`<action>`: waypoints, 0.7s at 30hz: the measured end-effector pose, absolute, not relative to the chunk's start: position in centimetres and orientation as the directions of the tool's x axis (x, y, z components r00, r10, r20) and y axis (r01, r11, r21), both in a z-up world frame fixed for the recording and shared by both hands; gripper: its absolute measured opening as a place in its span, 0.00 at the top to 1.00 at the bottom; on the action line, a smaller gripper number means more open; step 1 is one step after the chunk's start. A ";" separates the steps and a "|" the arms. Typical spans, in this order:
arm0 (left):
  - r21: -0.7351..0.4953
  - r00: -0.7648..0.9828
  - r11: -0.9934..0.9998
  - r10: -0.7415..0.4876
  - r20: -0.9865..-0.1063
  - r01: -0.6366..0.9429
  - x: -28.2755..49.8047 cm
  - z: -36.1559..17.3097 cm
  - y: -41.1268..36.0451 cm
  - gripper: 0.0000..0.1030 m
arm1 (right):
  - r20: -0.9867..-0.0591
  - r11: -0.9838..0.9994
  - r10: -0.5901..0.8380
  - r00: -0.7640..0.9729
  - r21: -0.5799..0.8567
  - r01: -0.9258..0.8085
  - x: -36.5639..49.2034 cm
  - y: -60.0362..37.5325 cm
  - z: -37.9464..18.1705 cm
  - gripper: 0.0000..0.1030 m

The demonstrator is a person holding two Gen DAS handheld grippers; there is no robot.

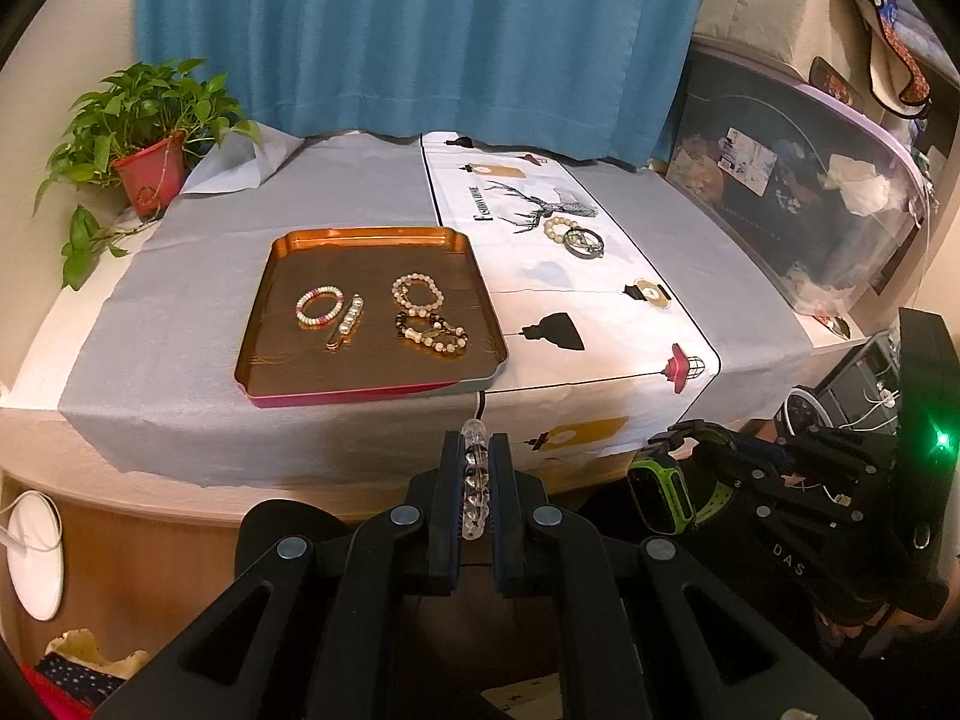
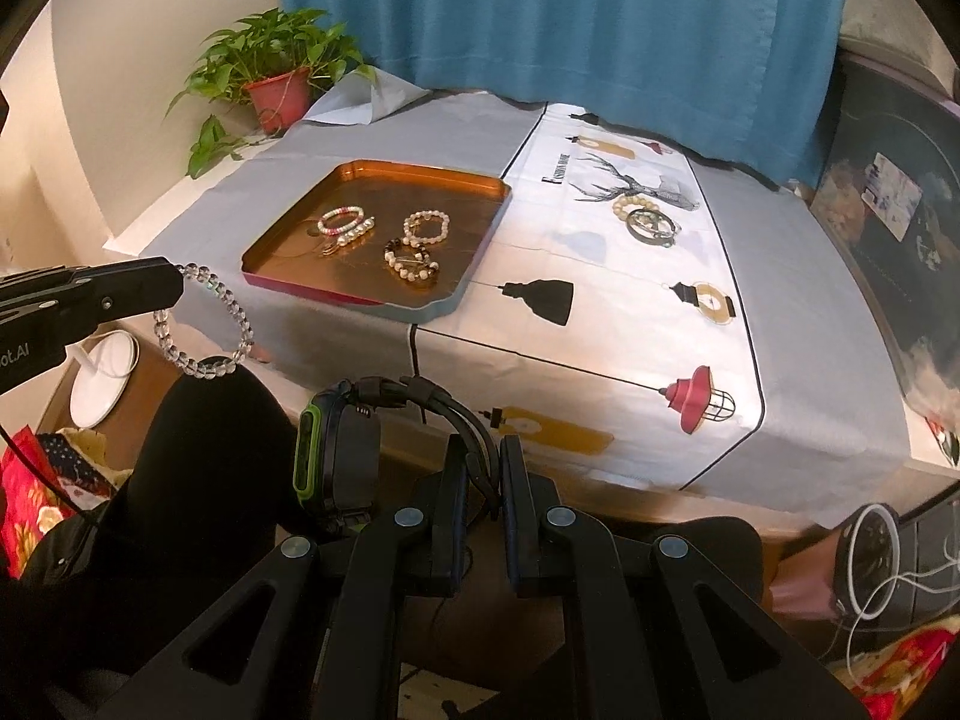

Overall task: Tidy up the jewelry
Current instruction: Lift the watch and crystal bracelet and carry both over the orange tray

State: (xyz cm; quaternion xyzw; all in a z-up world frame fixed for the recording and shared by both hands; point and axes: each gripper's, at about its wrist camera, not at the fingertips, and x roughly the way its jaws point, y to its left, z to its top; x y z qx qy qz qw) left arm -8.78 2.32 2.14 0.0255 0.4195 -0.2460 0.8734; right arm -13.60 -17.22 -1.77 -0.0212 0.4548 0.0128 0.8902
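My left gripper [image 1: 474,443] is shut on a clear crystal bead bracelet [image 1: 474,480], held before the table's front edge. Seen from the right wrist, that bracelet [image 2: 207,324] hangs as a ring from the left fingers [image 2: 162,288]. My right gripper [image 2: 480,450] is shut on the black strap of a green-edged watch [image 2: 333,456], whose body hangs to the left of the jaws. A copper tray [image 1: 372,234] on the grey cloth holds a pink-and-white bracelet [image 1: 319,306], a pearl clip [image 1: 347,321], a cream bead bracelet [image 1: 418,294] and a dark mixed bracelet [image 1: 432,333].
A cream bead bracelet [image 1: 558,227] and a metal bangle [image 1: 583,243] lie on the white printed runner [image 1: 600,312], right of the tray. A potted plant [image 1: 147,162] stands at the far left corner. A blue curtain [image 1: 420,30] hangs behind, with storage boxes [image 1: 798,198] at the right.
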 end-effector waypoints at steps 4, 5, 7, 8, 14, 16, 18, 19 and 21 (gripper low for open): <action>-0.166 0.524 0.877 -0.410 -0.746 0.451 -8.7 2.0 2.3 0.95 | -0.814 0.999 0.005 0.580 -0.024 -0.043 -13.4 -17.4 -1.9 0.90; -0.168 0.523 0.878 -0.411 -0.746 0.449 -8.6 2.0 2.4 0.95 | -0.816 0.999 0.005 0.578 -0.024 -0.043 -13.3 -17.4 -2.0 0.90; -0.174 0.523 0.880 -0.411 -0.747 0.443 -8.3 2.0 2.5 0.95 | -0.818 0.999 0.003 0.575 -0.027 -0.042 -13.0 -17.4 -2.2 0.90; -0.176 0.524 0.882 -0.409 -0.747 0.438 -8.1 2.0 2.5 0.95 | -0.819 0.999 0.001 0.574 -0.028 -0.042 -12.8 -17.3 -2.2 0.90; -0.190 0.533 0.896 -0.398 -0.747 0.402 -5.7 2.0 3.8 0.95 | -0.826 0.998 -0.009 0.563 -0.043 -0.047 -11.2 -17.1 -2.6 0.90; -0.191 0.540 0.901 -0.391 -0.745 0.389 -4.7 2.0 4.3 0.95 | -0.827 0.998 -0.010 0.562 -0.048 -0.052 -10.2 -16.9 -2.7 0.90; -0.198 0.545 0.905 -0.390 -0.742 0.378 -3.6 2.0 4.8 0.95 | -0.826 0.997 -0.009 0.563 -0.049 -0.056 -9.2 -16.7 -2.6 0.90; -0.200 0.547 0.906 -0.389 -0.741 0.373 -3.1 2.0 5.0 0.95 | -0.826 0.997 -0.008 0.564 -0.049 -0.058 -8.6 -16.6 -2.6 0.90; -0.204 0.552 0.909 -0.386 -0.739 0.364 -2.0 2.0 5.3 0.95 | -0.826 0.997 -0.005 0.564 -0.049 -0.063 -7.5 -16.5 -2.7 0.90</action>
